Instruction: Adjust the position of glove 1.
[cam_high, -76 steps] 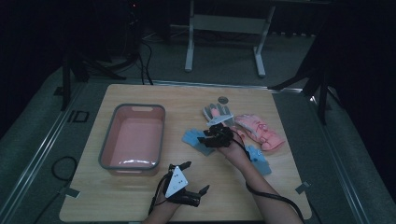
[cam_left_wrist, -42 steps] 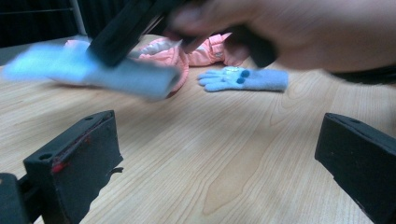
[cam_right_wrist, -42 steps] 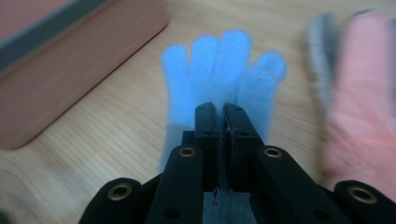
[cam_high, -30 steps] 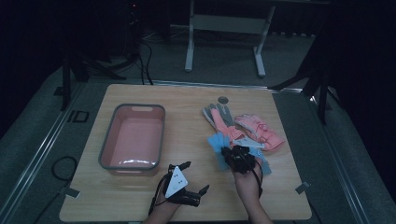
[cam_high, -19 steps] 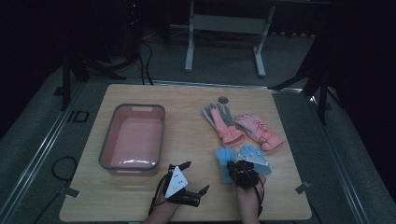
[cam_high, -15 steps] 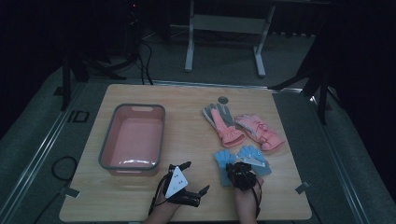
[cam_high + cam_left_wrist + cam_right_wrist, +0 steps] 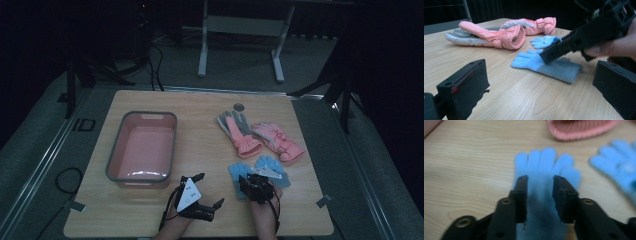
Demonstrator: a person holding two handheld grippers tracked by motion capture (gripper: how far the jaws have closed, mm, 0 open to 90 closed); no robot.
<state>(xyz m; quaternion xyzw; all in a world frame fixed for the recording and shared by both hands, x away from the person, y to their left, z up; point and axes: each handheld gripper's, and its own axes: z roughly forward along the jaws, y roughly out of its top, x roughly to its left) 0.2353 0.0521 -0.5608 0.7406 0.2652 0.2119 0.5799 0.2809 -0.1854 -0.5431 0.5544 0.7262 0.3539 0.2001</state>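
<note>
A light blue knit glove [image 7: 546, 160] lies flat on the wooden table, fingers pointing away from me. My right gripper [image 7: 540, 180] hovers low over its cuff; its jaws have just been opening and stand apart, with the glove's fabric between them and not pinched. From above, this glove [image 7: 236, 172] and my right gripper [image 7: 250, 182] are at the near right. The second blue glove [image 7: 270, 164] lies just right of it. My left gripper [image 7: 210, 189] rests near the front edge, jaws wide and empty [image 7: 541, 75], facing the blue glove [image 7: 531, 60].
Two pink winter gloves [image 7: 240, 135] [image 7: 277, 140] lie behind the blue pair. A pink tub [image 7: 116, 150] with a grey rim stands at the left. A small round disc [image 7: 239, 106] is set into the table's far side.
My right hand came back from the middle of the table toward the near edge with a blue glove and lowered it beside the other blue one. The left gripper stayed put.
</note>
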